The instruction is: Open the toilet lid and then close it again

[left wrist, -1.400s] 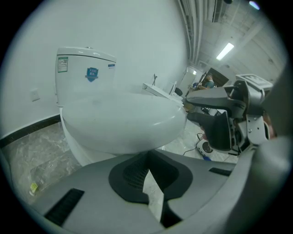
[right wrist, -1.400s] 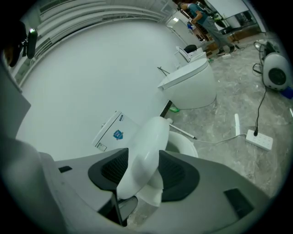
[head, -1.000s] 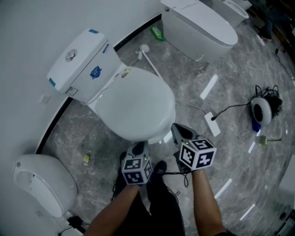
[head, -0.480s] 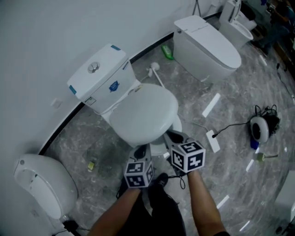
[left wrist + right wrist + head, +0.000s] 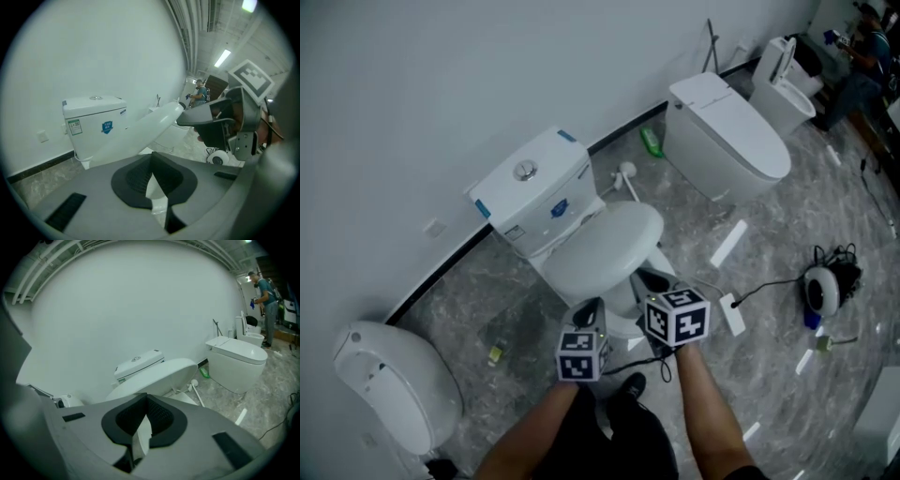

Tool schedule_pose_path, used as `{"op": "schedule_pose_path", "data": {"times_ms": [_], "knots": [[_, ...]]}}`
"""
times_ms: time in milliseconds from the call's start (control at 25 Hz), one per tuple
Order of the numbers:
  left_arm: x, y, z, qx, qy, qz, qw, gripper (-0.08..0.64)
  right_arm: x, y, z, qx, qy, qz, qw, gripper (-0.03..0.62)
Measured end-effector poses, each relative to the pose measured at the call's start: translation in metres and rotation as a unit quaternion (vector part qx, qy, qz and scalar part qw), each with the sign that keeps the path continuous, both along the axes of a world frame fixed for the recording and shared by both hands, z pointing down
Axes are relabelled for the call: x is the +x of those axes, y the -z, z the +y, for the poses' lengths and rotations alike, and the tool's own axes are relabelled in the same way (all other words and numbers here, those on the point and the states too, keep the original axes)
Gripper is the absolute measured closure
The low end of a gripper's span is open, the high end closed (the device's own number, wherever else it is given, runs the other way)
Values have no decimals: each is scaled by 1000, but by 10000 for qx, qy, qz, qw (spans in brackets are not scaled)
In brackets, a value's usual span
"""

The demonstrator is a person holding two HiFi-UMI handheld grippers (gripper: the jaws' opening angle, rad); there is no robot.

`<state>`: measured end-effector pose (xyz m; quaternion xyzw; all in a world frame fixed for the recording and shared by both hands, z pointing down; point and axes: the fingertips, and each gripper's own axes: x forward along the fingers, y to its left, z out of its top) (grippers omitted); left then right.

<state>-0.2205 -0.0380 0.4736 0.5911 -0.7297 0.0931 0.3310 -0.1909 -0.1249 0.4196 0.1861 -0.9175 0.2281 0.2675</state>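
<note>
A white toilet stands against the wall, its tank (image 5: 534,187) behind a white lid (image 5: 600,246). The lid's front edge is lifted off the bowl, and it slopes up in the left gripper view (image 5: 140,131) and the right gripper view (image 5: 159,373). My left gripper (image 5: 586,312) is at the lid's front-left rim. Its jaws are shut, with a white sliver of the rim between the pads (image 5: 152,187). My right gripper (image 5: 649,279) is shut on the front-right rim in the same way (image 5: 140,432). It also shows in the left gripper view (image 5: 211,122), at the lid's tip.
A second white toilet (image 5: 727,131) stands to the right, with a toilet brush (image 5: 623,178) and a green bottle (image 5: 651,141) between the two. A white fixture (image 5: 389,384) lies at lower left. A power strip (image 5: 733,314), cable and round device (image 5: 820,291) are on the marble floor. A person (image 5: 265,301) stands far right.
Both grippers have risen, and the lid's front edge has come up with them, so the lid now tilts off the bowl. The head view has pulled back and shows more of the room.
</note>
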Motion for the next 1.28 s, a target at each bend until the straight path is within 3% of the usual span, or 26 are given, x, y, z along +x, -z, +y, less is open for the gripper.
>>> {"op": "schedule_pose_path", "data": {"times_ms": [280, 440, 480, 560, 920, 1000, 1080, 1280], "knots": [[-45, 36, 7, 62, -135, -837, 9964, 554, -46, 27, -8, 80, -149, -96, 9998, 584], [-84, 57, 8, 208, -28, -1093, 9938, 554, -71, 38, -12, 94, -194, -104, 9997, 584], [-94, 62, 7, 232, -26, -1121, 9934, 553, -78, 41, -13, 98, -196, -110, 9997, 584], [-109, 69, 3, 262, -147, -1176, 9926, 485, -92, 47, -15, 108, -192, -143, 9997, 584], [-165, 79, -4, 249, -486, -1093, 9925, 428, -148, 62, -21, 175, -94, -48, 9998, 584], [-171, 82, -6, 284, -574, -1059, 9923, 425, -157, 64, -22, 189, -92, 4, 9998, 584], [-172, 84, -9, 354, -743, -988, 9917, 360, -165, 63, -23, 170, -108, 73, 9998, 584], [-178, 77, -22, 262, -953, -914, 9909, 348, -178, 60, -27, 195, -150, 265, 9993, 584]]}}
